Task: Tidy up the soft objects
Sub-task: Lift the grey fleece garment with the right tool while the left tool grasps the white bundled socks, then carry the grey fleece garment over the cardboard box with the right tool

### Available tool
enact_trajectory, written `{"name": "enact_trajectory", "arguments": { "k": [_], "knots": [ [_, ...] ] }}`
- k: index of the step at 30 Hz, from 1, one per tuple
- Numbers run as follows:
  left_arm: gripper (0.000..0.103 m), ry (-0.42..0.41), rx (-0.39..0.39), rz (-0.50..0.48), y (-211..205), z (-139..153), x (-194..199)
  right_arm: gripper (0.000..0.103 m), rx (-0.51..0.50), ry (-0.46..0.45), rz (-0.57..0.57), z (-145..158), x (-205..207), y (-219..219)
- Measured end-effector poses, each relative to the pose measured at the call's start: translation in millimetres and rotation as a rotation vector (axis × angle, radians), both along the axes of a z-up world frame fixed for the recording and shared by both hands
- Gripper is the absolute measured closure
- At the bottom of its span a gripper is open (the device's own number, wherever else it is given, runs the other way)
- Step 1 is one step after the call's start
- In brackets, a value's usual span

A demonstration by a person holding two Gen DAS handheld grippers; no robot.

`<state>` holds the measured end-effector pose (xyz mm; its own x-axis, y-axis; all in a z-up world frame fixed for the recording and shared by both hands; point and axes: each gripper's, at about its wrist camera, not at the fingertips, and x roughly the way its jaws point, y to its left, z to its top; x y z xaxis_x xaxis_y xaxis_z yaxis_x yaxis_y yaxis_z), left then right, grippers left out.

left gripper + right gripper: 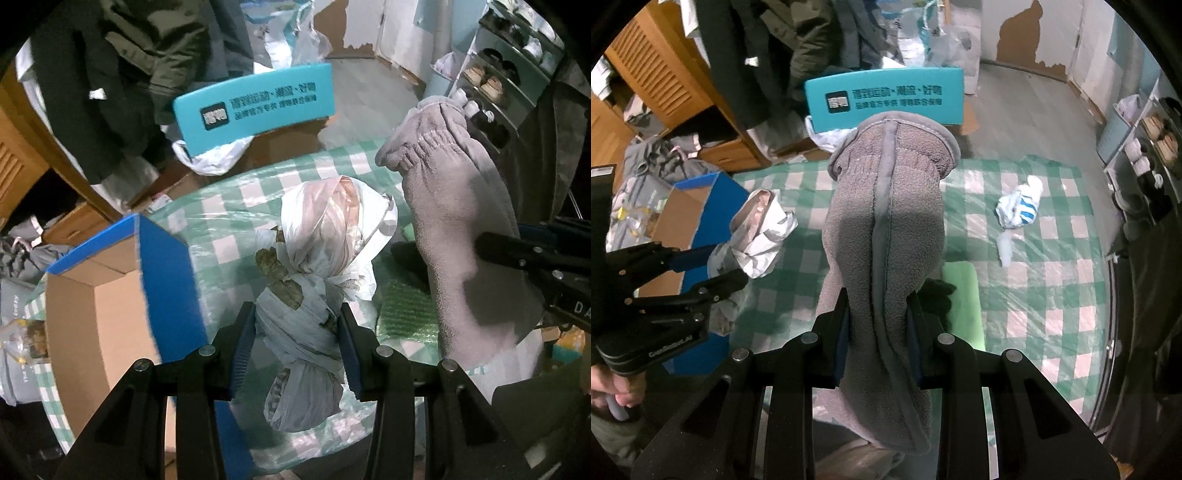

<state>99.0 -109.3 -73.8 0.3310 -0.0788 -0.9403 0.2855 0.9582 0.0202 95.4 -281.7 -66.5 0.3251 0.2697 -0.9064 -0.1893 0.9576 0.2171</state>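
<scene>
While both tools point steeply down over the checked desk [1052, 236], the left tool [297, 345] is clamped on a knotted white plastic bundle [314, 266] and the right tool [877, 334] on a grey fleece glove [886, 229], each lifted clear of the cloth. Only the right view shows a small blue-striped bundle [1019, 206] lying well apart and a hand [607, 391] gripping the left tool. Beside the left tool stands an open cardboard box [110, 314].

table's right half [1052, 236] is mostly free, only a small white-blue bundle [1019, 206] lies there. left side blocked by the open cardboard box [122, 295] w/ blue flap. green pad [964, 306] and a dark item [938, 295] lie near the middle. turquoise chair back [886, 99] closes the far edge.
</scene>
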Motion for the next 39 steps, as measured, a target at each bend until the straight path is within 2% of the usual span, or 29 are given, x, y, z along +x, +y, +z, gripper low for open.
{"name": "enact_trajectory", "arguments": {
  "k": [13, 39],
  "knots": [
    [0.059, -0.048, -0.008, 0.055, 45, 21, -19, 0.078, 0.022, -0.033, 0.052, 21, -7, 31],
    [0.059, -0.105, 0.0, 0.232, 166, 33, -39, 0.078, 0.113, -0.033, 0.246, 50, 1, 158]
  ]
}}
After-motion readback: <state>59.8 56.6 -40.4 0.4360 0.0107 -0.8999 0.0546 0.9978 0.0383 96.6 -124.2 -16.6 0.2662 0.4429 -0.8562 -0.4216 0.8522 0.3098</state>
